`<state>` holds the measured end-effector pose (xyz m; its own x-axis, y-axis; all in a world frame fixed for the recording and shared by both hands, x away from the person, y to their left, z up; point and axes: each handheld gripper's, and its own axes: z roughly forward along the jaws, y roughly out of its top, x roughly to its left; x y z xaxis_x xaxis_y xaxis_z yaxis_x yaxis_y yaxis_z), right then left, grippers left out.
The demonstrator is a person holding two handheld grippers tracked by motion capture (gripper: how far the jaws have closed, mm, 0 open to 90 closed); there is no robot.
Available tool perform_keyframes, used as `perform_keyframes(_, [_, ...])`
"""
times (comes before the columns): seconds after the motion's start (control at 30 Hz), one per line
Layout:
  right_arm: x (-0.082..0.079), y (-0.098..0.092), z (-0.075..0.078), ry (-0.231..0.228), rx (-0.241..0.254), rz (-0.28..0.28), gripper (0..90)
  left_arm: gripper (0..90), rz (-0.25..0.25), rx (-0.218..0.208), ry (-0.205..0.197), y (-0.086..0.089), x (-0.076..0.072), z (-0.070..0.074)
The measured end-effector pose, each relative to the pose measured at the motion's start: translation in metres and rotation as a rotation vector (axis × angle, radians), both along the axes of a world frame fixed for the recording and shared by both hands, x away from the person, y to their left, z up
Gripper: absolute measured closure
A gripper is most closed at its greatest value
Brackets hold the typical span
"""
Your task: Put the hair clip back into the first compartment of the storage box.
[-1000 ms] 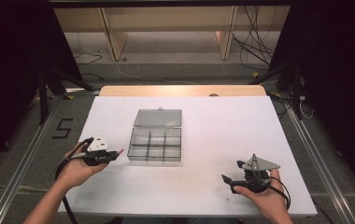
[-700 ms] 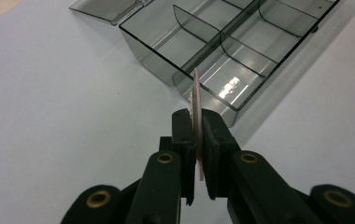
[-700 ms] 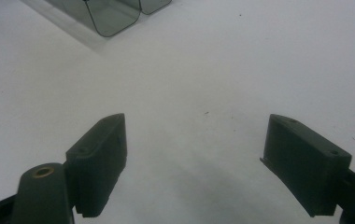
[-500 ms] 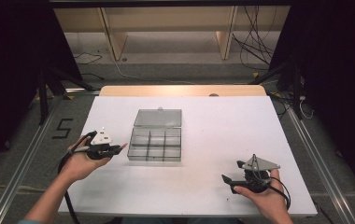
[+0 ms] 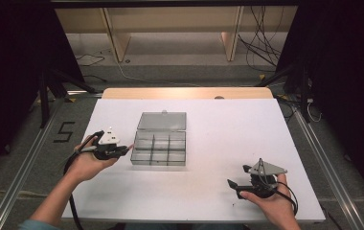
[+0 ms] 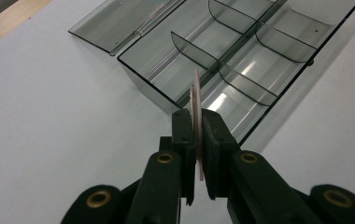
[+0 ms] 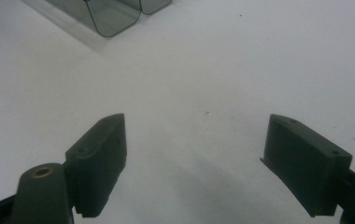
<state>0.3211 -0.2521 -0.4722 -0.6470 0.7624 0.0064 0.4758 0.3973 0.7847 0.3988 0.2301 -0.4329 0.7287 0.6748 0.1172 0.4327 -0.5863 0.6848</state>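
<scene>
A clear smoky plastic compartment box (image 5: 158,149) lies open on the white table (image 5: 218,129), its lid (image 5: 162,121) folded flat behind it; its several compartments look bare. My left gripper (image 5: 126,149) hovers at the box's left edge, shut on a thin flat pale piece (image 6: 195,91) held edge-on. In the left gripper view the gripper (image 6: 196,119) points over the near corner of the box (image 6: 241,60). My right gripper (image 5: 238,176) rests low at the front right, open with nothing between its jaws (image 7: 196,135).
A corner of the box (image 7: 115,18) shows at the top of the right gripper view. A wooden strip (image 5: 185,93) runs along the table's far edge. Beyond it are a shelf frame (image 5: 170,28) and loose cables (image 5: 261,48) on the floor.
My left hand has moved to the right and a little farther up the table, toward the box, still gripping the thin piece. The right hand has stayed still.
</scene>
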Motion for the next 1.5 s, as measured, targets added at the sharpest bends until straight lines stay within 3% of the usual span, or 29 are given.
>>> perform_keyframes(1.5, [0.001, -0.001, -0.001, 0.008, 0.002, 0.004, 22.0, 84.2, -0.020, 0.062, 0.017, -0.037, 0.034, 0.014])
